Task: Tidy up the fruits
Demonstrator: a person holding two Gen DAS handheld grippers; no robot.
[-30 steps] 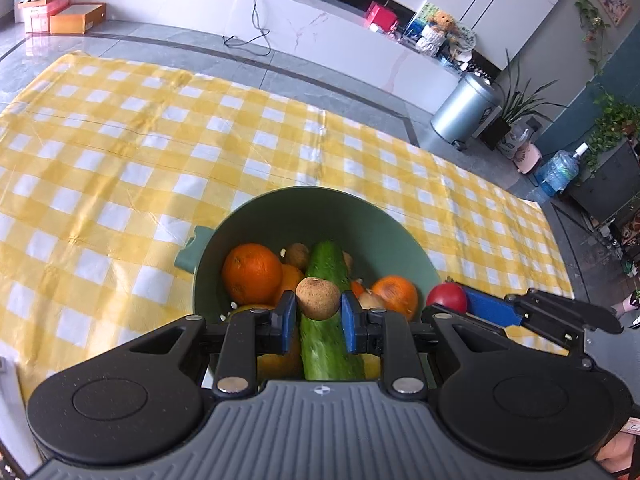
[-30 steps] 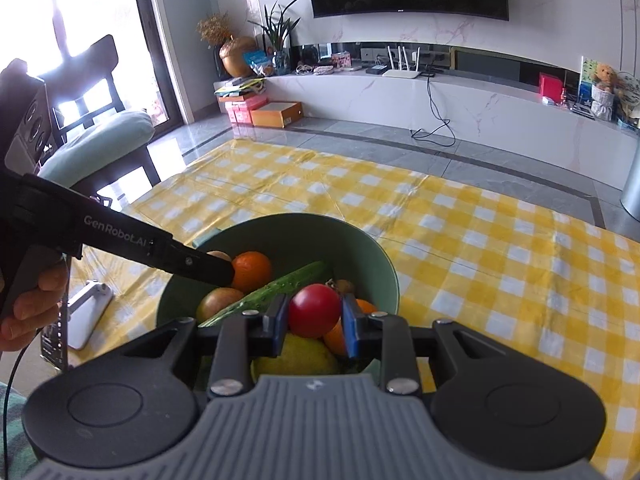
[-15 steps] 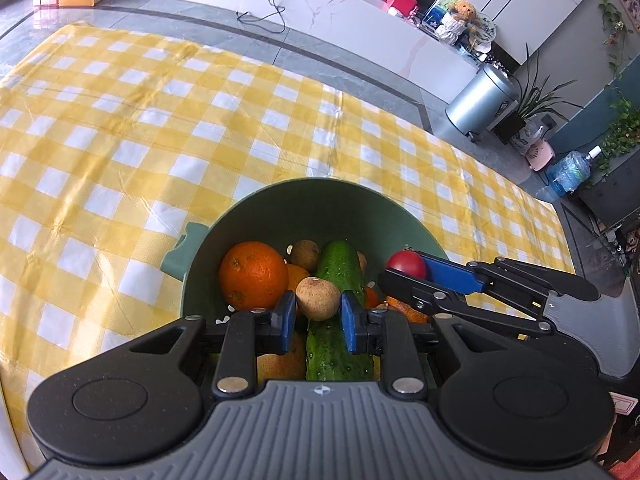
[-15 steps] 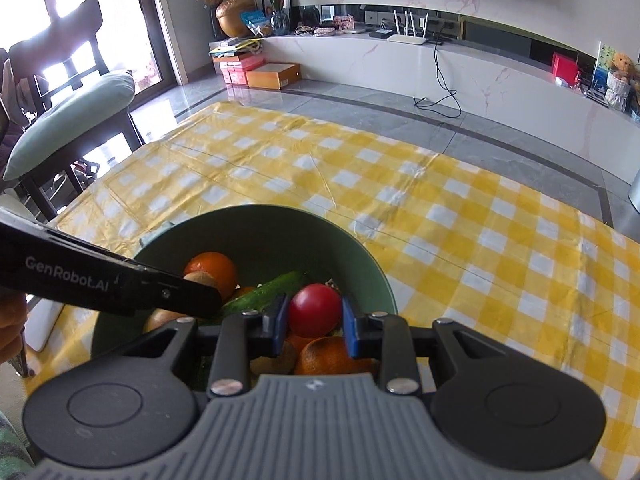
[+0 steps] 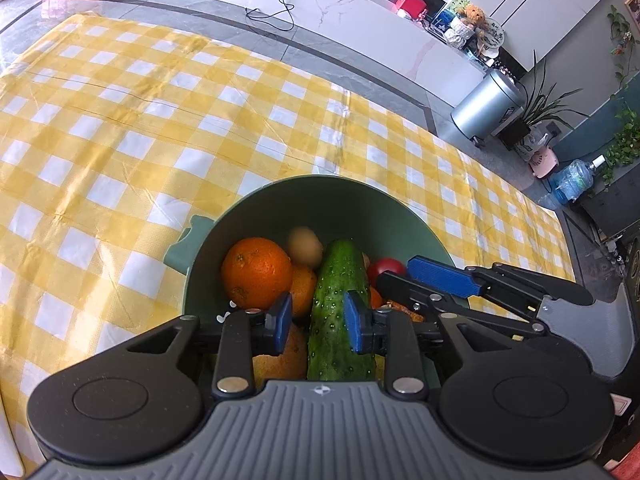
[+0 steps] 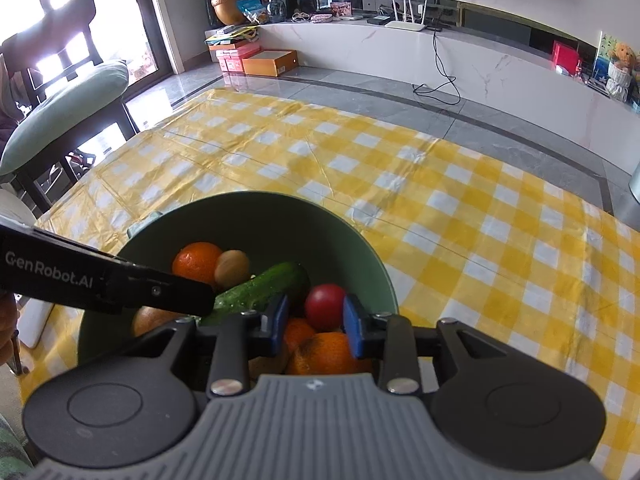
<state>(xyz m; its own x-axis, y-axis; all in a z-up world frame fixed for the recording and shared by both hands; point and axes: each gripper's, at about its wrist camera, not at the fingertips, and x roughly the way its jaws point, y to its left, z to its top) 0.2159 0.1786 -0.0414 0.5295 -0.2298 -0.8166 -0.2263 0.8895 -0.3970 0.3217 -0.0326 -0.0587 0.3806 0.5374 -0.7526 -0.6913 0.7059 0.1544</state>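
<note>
Fruit gathered in the green bowl (image 5: 256, 208) on a yellow checked tablecloth (image 5: 120, 128), both claws over the pile.

The bowl holds an orange (image 5: 256, 272), a cucumber (image 5: 340, 308), a small brown fruit (image 5: 305, 245) and a red fruit (image 6: 325, 306) (possibly a tomato), with more citrus beneath. The left gripper (image 5: 316, 320) hangs parted and empty above the cucumber; the right gripper (image 6: 313, 322) is also spread, the red fruit lying between its pads but apparently not clamped. No loose fruit shows on the cloth, so the sorting looks nearly done; only withdrawing seems to remain.
</note>
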